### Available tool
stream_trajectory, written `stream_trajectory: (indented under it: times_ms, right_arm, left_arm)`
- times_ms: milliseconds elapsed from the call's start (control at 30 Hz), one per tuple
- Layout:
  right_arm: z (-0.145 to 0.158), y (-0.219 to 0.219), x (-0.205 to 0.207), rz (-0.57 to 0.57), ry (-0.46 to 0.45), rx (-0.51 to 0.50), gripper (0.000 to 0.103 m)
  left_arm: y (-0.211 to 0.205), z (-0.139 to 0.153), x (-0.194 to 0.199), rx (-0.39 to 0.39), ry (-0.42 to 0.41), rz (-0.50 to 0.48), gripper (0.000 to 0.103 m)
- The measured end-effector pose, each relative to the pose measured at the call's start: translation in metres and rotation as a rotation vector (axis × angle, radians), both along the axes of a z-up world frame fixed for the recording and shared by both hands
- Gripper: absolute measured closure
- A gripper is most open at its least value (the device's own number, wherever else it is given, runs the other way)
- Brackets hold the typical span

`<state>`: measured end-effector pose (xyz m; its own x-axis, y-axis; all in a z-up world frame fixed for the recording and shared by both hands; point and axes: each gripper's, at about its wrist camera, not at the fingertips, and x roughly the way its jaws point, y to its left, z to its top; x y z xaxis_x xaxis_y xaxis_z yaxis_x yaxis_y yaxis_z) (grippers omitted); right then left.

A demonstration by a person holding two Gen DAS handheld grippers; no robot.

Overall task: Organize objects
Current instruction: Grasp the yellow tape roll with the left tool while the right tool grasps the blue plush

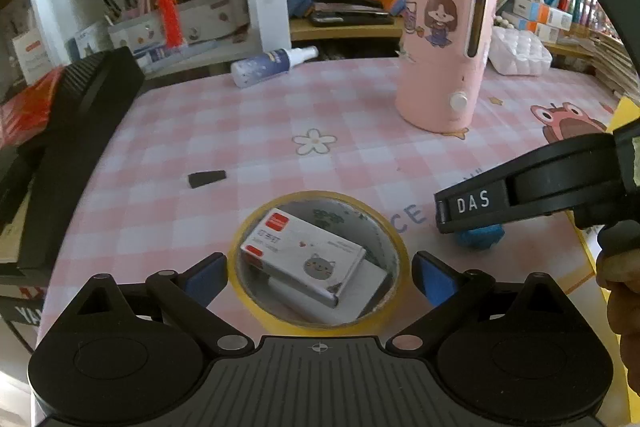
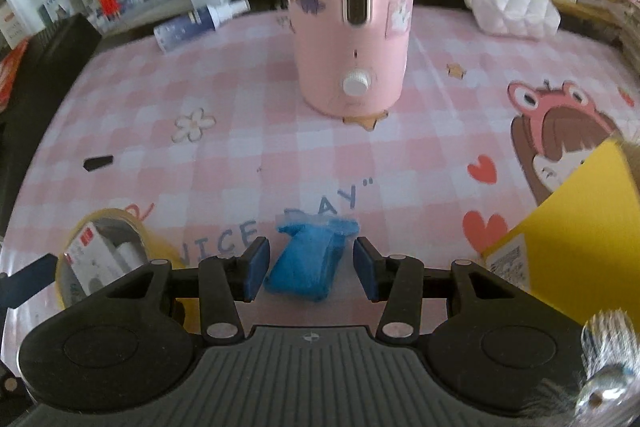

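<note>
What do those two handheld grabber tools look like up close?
Both are the same design. The left gripper and right gripper each have a dark ribbed body with a small crosshair mark, two round black housings, black link arms with silver rivets, and two fingers faced with blue pads. Seen side-on from the left camera, the right one carries white letters reading DAS. No cables or sleeves show.

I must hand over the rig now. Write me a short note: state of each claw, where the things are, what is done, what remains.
Left claw: open, its blue pads on either side of the yellow tape roll, not pressing it. A small white staple box with a cat picture lies inside the roll.
Right claw: open around the small blue plastic-wrapped packet; pads apart from it.
Both things lie on the pink checked mat, in front of the tall pink cylinder appliance.
Done: nothing is gripped yet.
Left: probably close both claws, then put the things away.
</note>
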<state>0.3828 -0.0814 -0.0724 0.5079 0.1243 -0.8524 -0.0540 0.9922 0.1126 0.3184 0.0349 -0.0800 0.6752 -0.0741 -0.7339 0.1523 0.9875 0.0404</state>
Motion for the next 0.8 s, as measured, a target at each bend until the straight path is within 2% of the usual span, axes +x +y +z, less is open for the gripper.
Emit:
stream_trajectory:
  times_ms: [67, 100, 200, 433, 567, 700, 800]
  right_arm:
    - [0.000, 0.000, 0.000, 0.007, 0.000, 0.003, 0.064]
    - [0.001, -0.001, -0.001, 0.010, -0.002, 0.009, 0.074]
    - [0.003, -0.003, -0.002, 0.009, -0.004, 0.031, 0.078]
    - [0.028, -0.006, -0.025, 0.007, -0.093, 0.057, 0.079]
    - [0.038, -0.006, -0.048, 0.036, -0.124, 0.039, 0.079]
    - [0.038, -0.004, -0.074, 0.054, -0.123, 0.025, 0.079]
    - [0.041, -0.002, -0.094, 0.069, -0.137, 0.018, 0.079]
  left_arm:
    - [-0.001, -0.002, 0.000, 0.009, 0.010, 0.000, 0.010]
    - [-0.001, -0.003, -0.001, 0.021, 0.008, 0.008, 0.012]
    - [0.000, 0.002, -0.005, 0.000, 0.003, 0.006, 0.013]
    - [0.007, 0.038, -0.036, -0.050, -0.117, -0.001, 0.013]
    - [0.006, 0.039, -0.053, -0.025, -0.115, -0.030, 0.013]
    - [0.011, 0.041, -0.075, -0.035, -0.112, -0.039, 0.013]
    - [0.015, 0.050, -0.093, -0.051, -0.146, -0.035, 0.012]
